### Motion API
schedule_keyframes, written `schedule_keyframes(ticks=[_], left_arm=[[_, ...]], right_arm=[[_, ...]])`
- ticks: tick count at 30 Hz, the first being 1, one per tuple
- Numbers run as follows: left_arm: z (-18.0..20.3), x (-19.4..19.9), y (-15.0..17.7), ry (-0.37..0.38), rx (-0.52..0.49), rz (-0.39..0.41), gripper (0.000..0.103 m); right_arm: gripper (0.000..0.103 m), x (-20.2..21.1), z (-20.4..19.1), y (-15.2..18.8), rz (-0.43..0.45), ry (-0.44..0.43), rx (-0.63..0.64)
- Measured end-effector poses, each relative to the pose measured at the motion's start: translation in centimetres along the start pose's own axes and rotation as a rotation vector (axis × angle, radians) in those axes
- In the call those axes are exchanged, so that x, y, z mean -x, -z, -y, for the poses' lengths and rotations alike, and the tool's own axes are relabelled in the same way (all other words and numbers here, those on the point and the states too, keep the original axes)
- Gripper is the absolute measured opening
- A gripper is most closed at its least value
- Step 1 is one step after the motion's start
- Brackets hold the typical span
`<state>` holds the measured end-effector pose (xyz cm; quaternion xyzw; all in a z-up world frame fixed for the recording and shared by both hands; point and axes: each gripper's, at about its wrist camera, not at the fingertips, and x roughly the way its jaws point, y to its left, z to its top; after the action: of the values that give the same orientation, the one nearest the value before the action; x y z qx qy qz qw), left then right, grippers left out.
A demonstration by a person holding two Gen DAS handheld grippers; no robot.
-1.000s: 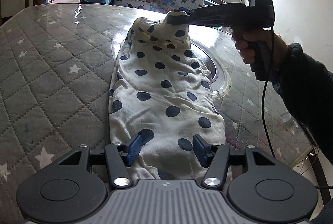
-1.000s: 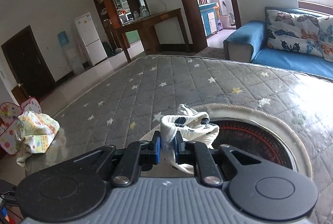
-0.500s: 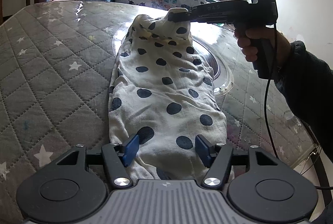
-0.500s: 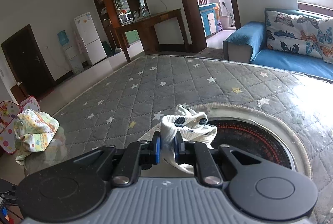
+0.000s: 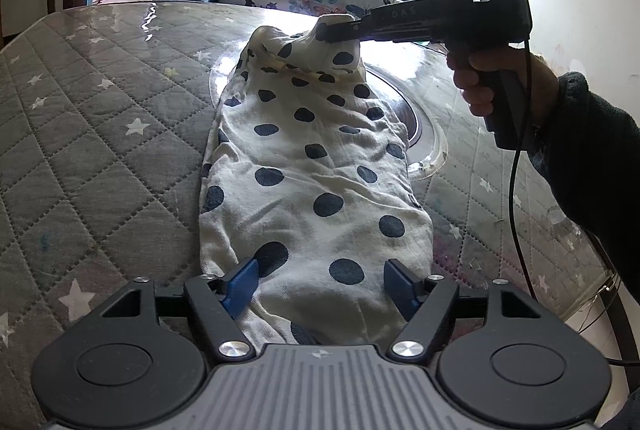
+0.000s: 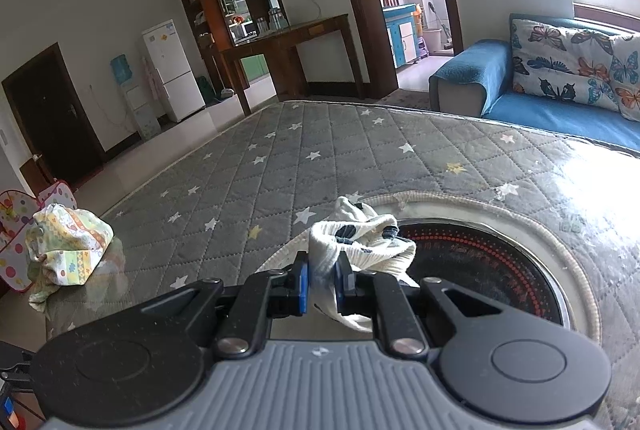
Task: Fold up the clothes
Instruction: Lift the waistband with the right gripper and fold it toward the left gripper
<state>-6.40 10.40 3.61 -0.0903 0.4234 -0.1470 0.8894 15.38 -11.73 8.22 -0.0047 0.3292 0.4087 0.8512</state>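
Observation:
A cream garment with dark blue dots (image 5: 316,174) lies lengthwise on the grey quilted, star-patterned table cover (image 5: 88,134). My left gripper (image 5: 320,284) straddles its near end; its jaws are opening, the cloth lies between the blue pads (image 5: 240,282) and they do not press on it. At the far end my right gripper (image 5: 332,30), held by a hand (image 5: 480,78), is shut on the garment's far edge and lifts it slightly. In the right wrist view that gripper (image 6: 322,284) pinches a bunched fold of the dotted garment (image 6: 360,234).
A round glass-covered inset (image 6: 480,262) lies in the table under the garment's far end. A rumpled pastel-print cloth (image 6: 68,242) sits at the table's corner. A blue sofa with butterfly cushions (image 6: 572,70) stands beyond. A cable (image 5: 516,222) hangs from the right gripper.
My left gripper's jaws have spread wider around the garment's near end, which has settled flatter. The right gripper keeps its grip and has not moved.

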Motion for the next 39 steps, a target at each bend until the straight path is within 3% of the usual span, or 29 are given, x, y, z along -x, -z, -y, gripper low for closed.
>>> schedule_keyframes(ticks=[39], left_arm=[[2.0, -0.8, 0.5, -0.064, -0.103, -0.027, 0.090]], right_arm=[[0.012, 1.2, -2.3, 3.3, -0.055, -0.063, 0.045]])
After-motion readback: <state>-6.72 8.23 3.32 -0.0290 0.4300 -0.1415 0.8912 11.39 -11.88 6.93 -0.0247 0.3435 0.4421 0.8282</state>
